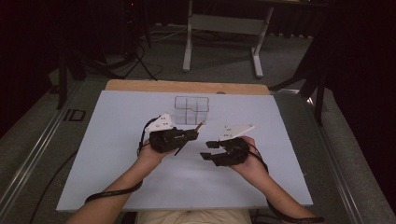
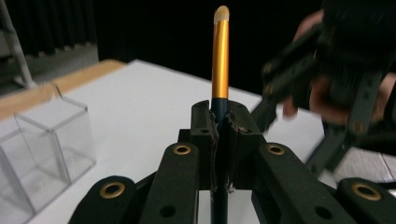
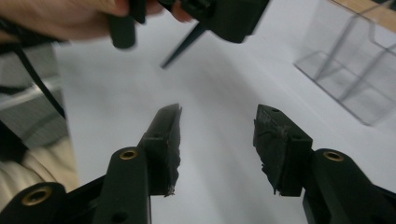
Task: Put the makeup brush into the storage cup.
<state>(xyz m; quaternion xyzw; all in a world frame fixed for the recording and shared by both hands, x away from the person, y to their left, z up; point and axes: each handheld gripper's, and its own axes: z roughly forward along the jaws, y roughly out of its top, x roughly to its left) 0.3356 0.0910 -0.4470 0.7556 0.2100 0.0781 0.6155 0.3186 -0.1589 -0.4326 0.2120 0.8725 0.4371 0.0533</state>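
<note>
With my left gripper (image 1: 198,129) clamped on the brush (image 2: 220,56), long axis aims at the clear organizer (image 1: 191,110) just ahead; right gripper (image 3: 217,144) wide open, empty, farther back.

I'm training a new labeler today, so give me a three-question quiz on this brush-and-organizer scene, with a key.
1. True or false: the left gripper is shut on the makeup brush.
2. How do the jaws of the right gripper stand? A) wide apart with nothing between them B) closed on the brush C) closed on the clear organizer
3. Fill in: the clear organizer stands on the white ____, beyond both grippers in the high view.

Key: 1 true; 2 A; 3 board.
</note>
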